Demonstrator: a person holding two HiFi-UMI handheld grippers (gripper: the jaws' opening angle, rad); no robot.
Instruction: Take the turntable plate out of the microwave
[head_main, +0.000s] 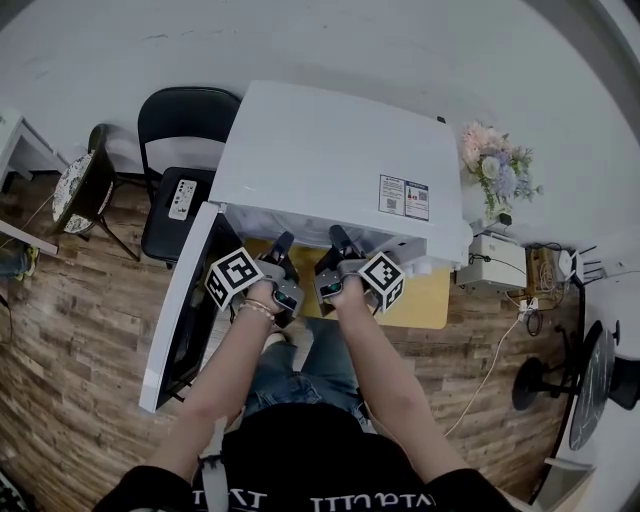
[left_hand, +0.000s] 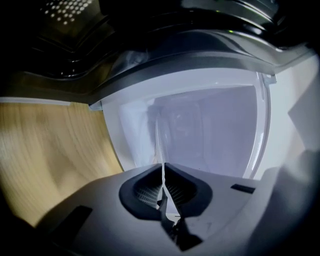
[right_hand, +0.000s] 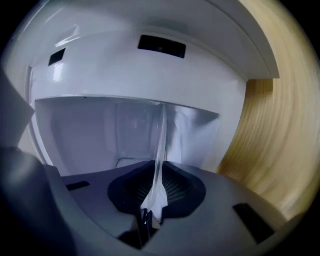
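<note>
The white microwave (head_main: 330, 150) stands on a wooden table (head_main: 425, 295) with its door (head_main: 185, 310) swung open to the left. Both grippers reach into its opening side by side. The clear glass turntable plate (left_hand: 159, 142) shows edge-on as a thin sheet running between the pads of my left gripper (left_hand: 163, 172), which is shut on its rim. The right gripper view shows the same plate (right_hand: 161, 140) clamped between the pads of my right gripper (right_hand: 159, 175). In the head view the left gripper (head_main: 284, 243) and right gripper (head_main: 338, 240) hide the plate.
A black chair (head_main: 180, 130) with a remote (head_main: 182, 198) on its seat stands left of the microwave. Flowers (head_main: 497, 165) and a white box (head_main: 497, 262) sit to the right, with cables and a fan (head_main: 590, 385) beyond. The person's knees are under the table edge.
</note>
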